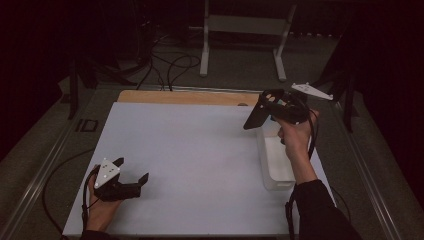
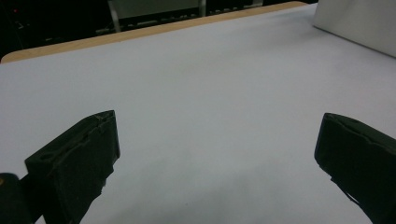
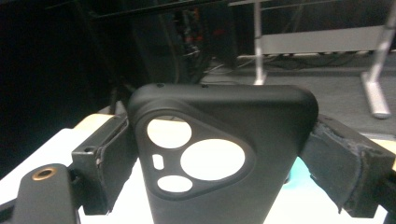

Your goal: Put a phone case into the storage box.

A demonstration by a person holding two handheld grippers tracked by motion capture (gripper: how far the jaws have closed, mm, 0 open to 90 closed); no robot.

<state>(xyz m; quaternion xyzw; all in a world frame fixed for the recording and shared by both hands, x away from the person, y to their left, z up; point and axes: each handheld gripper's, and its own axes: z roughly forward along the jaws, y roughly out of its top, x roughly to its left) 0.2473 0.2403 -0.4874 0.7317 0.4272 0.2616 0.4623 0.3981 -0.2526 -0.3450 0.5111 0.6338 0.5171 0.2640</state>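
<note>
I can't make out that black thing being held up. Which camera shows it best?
The right gripper view: the phone case sits close up between the fingers, its camera cutouts plain. The high view shows it small and dark above the bin.

A dim lab: a white-topped desk [image 1: 200, 150] on carpet, loose cables [image 1: 170, 65] and a metal stand [image 1: 245, 30] on the far floor.

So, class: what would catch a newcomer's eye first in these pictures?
First, the black soft phone case with camera cut-outs, clamped between the jaws of the right gripper and held raised over the table's far right. Just below it stands a white rectangular plastic bin at the right edge of the white table. The left gripper rests open at the near left.
</note>
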